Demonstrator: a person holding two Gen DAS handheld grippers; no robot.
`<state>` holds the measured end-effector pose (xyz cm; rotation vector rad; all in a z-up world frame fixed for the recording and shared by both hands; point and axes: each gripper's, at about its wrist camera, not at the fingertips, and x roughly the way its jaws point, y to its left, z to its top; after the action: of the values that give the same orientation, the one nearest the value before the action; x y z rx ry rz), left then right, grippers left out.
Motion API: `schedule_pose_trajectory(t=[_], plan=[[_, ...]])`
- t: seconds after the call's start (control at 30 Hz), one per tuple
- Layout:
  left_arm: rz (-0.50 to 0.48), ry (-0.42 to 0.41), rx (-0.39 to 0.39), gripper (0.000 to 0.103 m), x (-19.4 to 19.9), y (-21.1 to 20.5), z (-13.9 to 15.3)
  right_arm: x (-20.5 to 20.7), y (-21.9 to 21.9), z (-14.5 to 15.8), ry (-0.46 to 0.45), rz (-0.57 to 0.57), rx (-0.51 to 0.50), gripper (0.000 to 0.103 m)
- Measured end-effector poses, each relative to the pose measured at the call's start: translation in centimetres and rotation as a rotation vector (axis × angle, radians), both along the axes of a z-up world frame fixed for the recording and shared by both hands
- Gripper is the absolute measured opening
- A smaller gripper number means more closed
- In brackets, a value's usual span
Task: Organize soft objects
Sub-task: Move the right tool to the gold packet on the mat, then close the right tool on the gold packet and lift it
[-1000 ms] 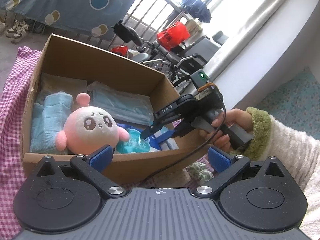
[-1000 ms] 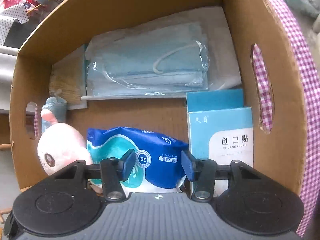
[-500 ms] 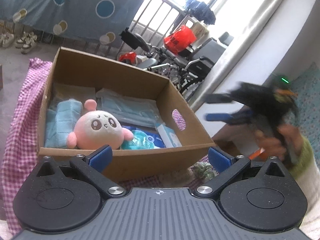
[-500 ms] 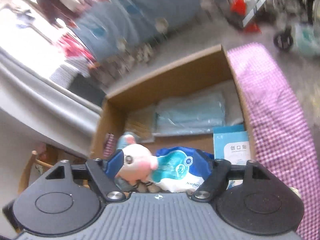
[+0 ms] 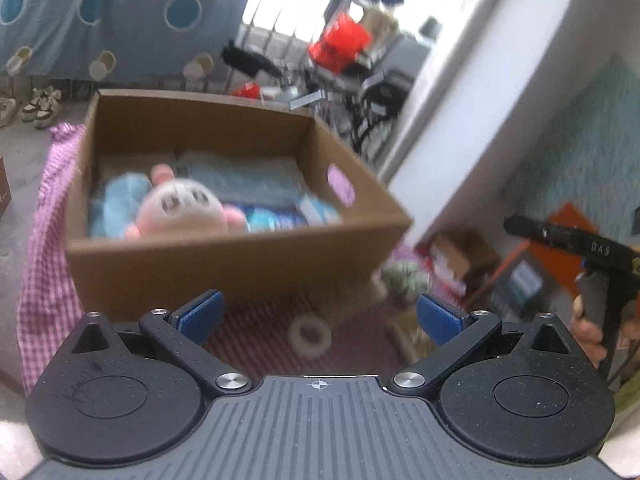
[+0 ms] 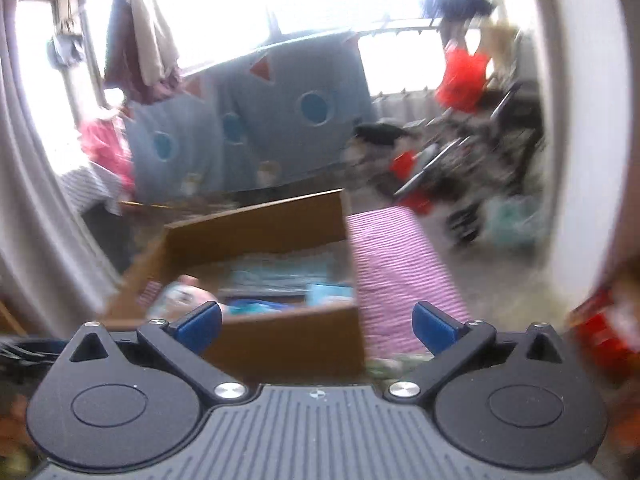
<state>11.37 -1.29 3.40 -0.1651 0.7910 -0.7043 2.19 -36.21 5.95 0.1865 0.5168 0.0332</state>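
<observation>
right gripper [image 6: 316, 326]: jaws just spread wide, nothing between them, outside the cardboard box [image 6: 288, 340]
left gripper [image 5: 318, 314]: fingers wide apart, empty, before the box
pink plush toy [image 5: 184, 210]: inside the box, left part, upright, facing the left gripper
scrunchie [image 5: 406, 278]: on the checked cloth [image 5: 48, 264], by the box's near right corner

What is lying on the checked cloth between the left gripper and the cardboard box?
A pale tape-like ring lies there, between the left gripper and the cardboard box, seen blurred in the left wrist view.

The cardboard box [image 5: 240, 264] is open on top, its walls and the pink plush toy [image 5: 180, 208] blocking side entry.
</observation>
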Motion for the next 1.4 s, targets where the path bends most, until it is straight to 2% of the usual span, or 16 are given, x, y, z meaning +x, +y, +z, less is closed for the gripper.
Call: schedule_pose_trajectory(t=[0.1, 0.23, 0.33, 0.43, 0.5, 0.57, 0.73, 0.83, 0.97, 1.13, 1.4], plan=[[-0.036, 0.026, 0.036, 0.103, -0.5, -1.9, -1.6, -1.4, 0.5, -1.1, -0.061, -0.001, -0.080, 0.103], [-0.086, 0.048, 0.078, 0.103, -0.3, -4.9, -4.0, -1.5, -0.7, -2.8, -0.060, -0.035, -0.075, 0.103], [-0.155, 0.041, 0.094, 0.102, 0.0, -7.9, -5.4, -1.5, -2.7, -4.8, 0.022, -0.051, 0.048, 0.103], [-0.229, 0.066, 0.057, 0.101, 0.5, -10.5, -6.5, -1.0, -4.9, -7.4, 0.117, -0.050, 0.228, 0.101], [-0.276, 0.105, 0.021, 0.099, 0.7, -12.0, -7.0, -0.6, -5.9, -9.3, 0.177, -0.053, 0.313, 0.092], [-0.318, 0.116, 0.012, 0.099, 0.6, -13.4, -7.3, -0.2, -6.5, -11.0, 0.230, -0.061, 0.388, 0.072], [-0.413, 0.143, 0.046, 0.091, 0.6, -16.4, -8.3, 0.2, -7.7, -14.3, 0.289, -0.050, 0.522, 0.064], [-0.439, 0.179, 0.074, 0.079, 0.7, -17.9, -9.1, 0.7, -7.9, -15.3, 0.308, -0.047, 0.540, 0.056], [-0.449, 0.179, 0.118, 0.077, 0.5, -19.3, -9.8, 1.2, -8.1, -16.2, 0.334, -0.047, 0.557, 0.046], [-0.441, 0.178, 0.165, 0.071, 0.9, -20.5, -10.9, 1.4, -8.2, -17.2, 0.336, -0.052, 0.581, 0.045], [-0.428, 0.162, 0.144, 0.071, 0.4, -20.2, -10.2, 0.4, -7.8, -16.4, 0.317, -0.057, 0.582, 0.039]])
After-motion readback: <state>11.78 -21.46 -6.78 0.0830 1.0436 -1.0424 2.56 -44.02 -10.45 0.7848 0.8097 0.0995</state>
